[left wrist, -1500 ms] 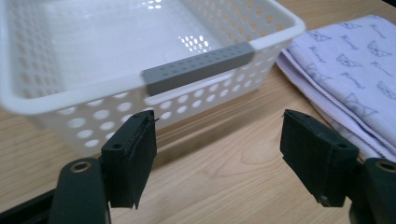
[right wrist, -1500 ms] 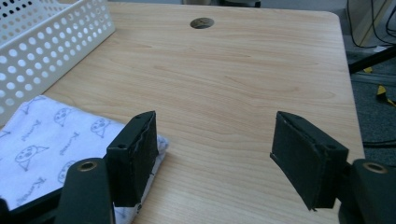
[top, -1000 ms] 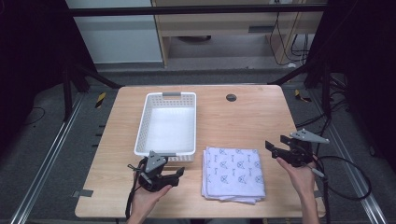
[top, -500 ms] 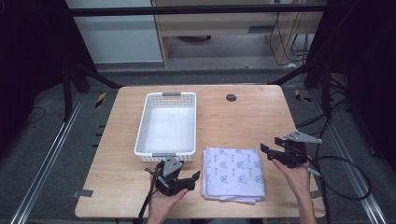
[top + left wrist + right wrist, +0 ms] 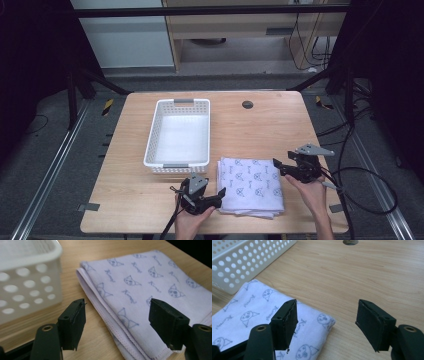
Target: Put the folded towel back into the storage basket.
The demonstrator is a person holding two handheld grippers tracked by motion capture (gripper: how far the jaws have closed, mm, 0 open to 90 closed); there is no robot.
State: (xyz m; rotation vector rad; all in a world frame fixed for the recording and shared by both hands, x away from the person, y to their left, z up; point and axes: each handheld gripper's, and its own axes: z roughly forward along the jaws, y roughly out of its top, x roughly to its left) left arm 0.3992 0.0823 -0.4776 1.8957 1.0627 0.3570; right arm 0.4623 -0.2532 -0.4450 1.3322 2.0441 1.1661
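While both claws gape empty, the folded cloth repeats cat faces with illegible script.

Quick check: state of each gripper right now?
Left gripper: open, holding nothing, at the folded cloth's near-left edge.
Right gripper: open, holding nothing, over the cloth's far-right corner.
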